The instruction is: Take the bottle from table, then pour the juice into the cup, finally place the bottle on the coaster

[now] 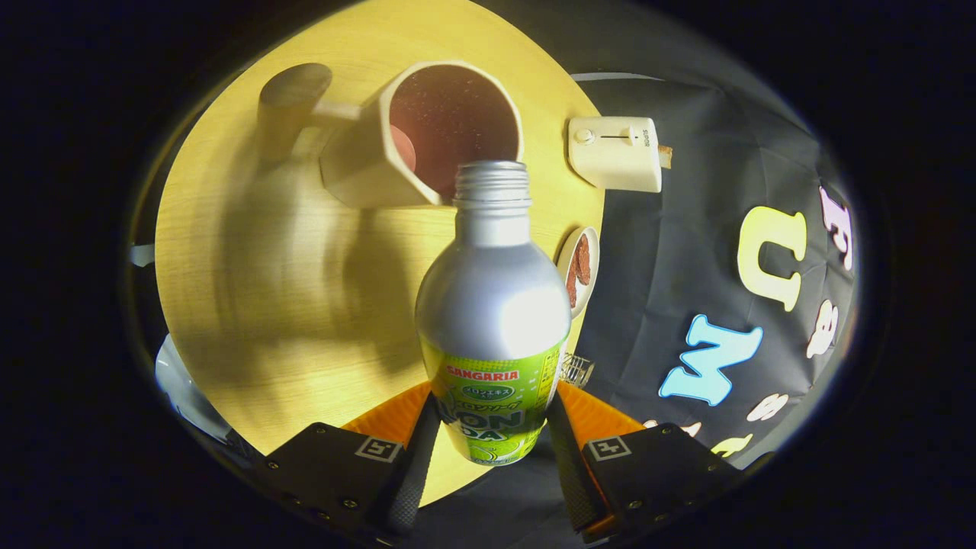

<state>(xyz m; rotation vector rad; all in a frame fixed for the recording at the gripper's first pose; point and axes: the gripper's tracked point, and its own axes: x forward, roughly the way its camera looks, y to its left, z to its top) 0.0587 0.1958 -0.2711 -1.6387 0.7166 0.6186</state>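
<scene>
Item 1, my gripper (488, 450): closed on the bottle (492, 305), one finger pressed to each side of its green-labelled lower body. Gap between the fingers equals the bottle's width. Finger pads are black and ribbed, with orange behind them.

Item 2, bottle: silver metal, threaded neck uncapped, held clear of the surface (252, 305) and tipped forward. Its mouth sits at the near rim of the cup (427, 137). Its base is cut off from sight between my fingers.

Item 3, cup: beige, faceted, with a handle on the side away from the bottle. Dark reddish inside; whether that is liquid or glaze I cannot tell.

Item 4, cream box (616, 152): beside the cup, at the surface's edge, with a knob and slider on top. What it is I cannot make out.

Item 5, small dish (579, 268): just beside the bottle's shoulder at the surface's edge, holding something brown, seen edge-on.

Item 6, small wire object (577, 370): by the bottle's label, too small to identify.
</scene>
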